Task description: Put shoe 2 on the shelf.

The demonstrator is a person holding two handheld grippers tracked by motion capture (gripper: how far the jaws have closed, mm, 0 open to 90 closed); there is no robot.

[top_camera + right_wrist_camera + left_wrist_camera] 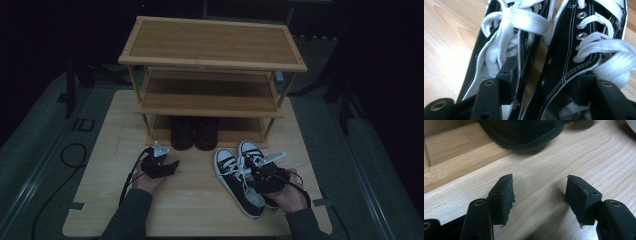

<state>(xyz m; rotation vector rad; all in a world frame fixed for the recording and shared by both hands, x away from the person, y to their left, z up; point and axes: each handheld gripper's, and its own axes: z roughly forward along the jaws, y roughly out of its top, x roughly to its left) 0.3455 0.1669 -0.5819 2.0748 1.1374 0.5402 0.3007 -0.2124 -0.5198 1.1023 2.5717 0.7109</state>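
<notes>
Work in hand: the right gripper [261, 172] reaches into a pair of black sneakers [243, 175] at the lower right of the high view, probably to lift both together toward the shoe rack [212, 75].
Sneakers: they lie side by side on the tabletop [195, 200], toes pointing toward the rack, white laces up, inner walls nearly touching; that closeness is what would let one gripper take both.
Right fingers: in the right gripper view one finger [507, 75] sits inside the opening of the sneaker at left, the other [586, 87] inside the one at right, so the two adjoining inner walls stand between them. The fingers are partly closed; whether they already press the canvas I cannot tell.
Left gripper [167, 164]: lower left of centre in the high view, released, fingers [501, 200] spread over bare wood, grasping nothing.
Dark shoes [194, 132]: a pair already stands on the rack's lowest shelf, just beyond the left gripper; one toe fills the top of the left gripper view.
Free space: the middle and top shelves are bare.
</notes>
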